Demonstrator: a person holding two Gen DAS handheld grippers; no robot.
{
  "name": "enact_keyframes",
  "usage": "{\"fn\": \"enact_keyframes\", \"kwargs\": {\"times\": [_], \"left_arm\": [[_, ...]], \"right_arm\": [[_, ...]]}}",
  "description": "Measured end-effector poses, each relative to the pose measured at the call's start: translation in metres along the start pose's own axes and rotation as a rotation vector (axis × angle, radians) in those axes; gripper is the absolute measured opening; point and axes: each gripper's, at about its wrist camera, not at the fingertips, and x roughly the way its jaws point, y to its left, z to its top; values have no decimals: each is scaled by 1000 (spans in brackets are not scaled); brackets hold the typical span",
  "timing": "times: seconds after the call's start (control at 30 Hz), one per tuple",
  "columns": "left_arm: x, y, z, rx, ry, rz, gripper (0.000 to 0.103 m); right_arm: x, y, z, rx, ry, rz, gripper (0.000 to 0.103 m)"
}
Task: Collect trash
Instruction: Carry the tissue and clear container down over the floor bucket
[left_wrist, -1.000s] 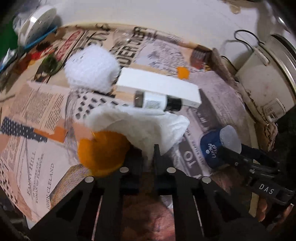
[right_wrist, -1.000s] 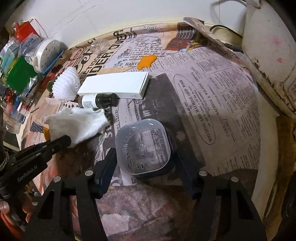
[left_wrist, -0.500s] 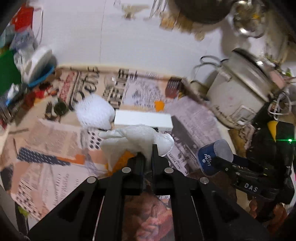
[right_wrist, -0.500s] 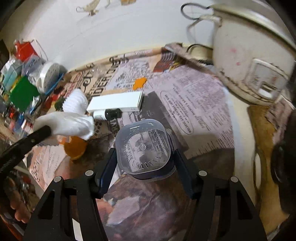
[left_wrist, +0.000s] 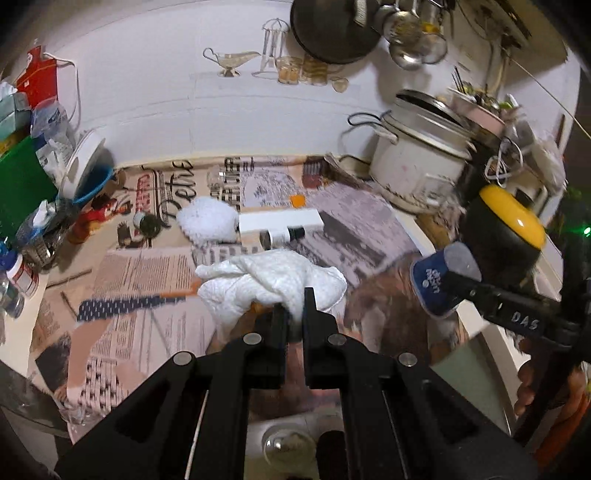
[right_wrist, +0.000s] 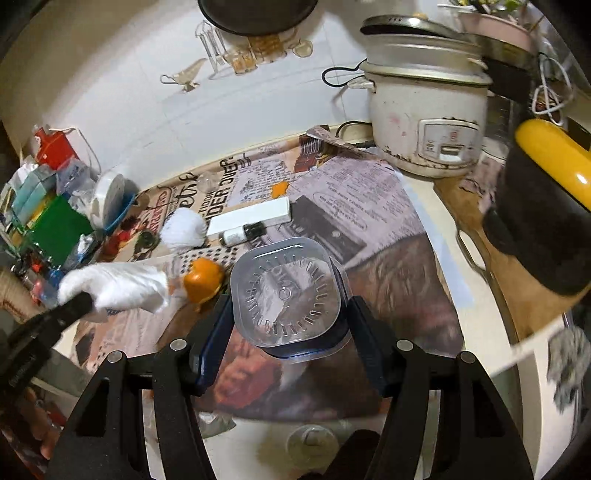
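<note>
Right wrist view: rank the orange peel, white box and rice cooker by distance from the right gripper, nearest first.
1. orange peel, just left of the right gripper.
2. white box, farther back, centre.
3. rice cooker, far right by the wall.

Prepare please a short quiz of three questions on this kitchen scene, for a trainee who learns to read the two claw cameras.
1. True or false: the left claw is shut on the crumpled white tissue.
2. What does the right claw hold? A) the white box B) the blue plastic cup C) the small bottle
3. Fill in: the small bottle lies on the newspaper directly in front of the white ____.

Key
1. True.
2. B: its fingers press both sides of the blue plastic cup, seen bottom first.
3. box.
</note>
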Motion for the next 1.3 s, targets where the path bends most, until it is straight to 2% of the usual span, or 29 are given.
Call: {"fn": "enact_keyframes", "kwargs": {"times": [0.2,0.4,0.73,0.8,1.07,1.3], "left_arm": [[-21,-14,-34,7,30,-18,5],[-39,-34,-71,-35,63,-24,5],[-46,-85,-147,-94,141,48,5],[-42,-92,-165,-108,168,67,5],[-13,-91,-225,-198,316,62,5],[49,-68,-280,-218,457,55,5]], "right_arm": [[-32,11,-25,-32,-5,-1,59],[-54,11,-50,-69,0,32,59],[-89,-7,-105,-162,47,85,59],[-89,-10,-115,-169,66,96,59],[-68,-18,-154,-192,171,134,59],[-17,-25,-182,-162,243,125,59]]}}
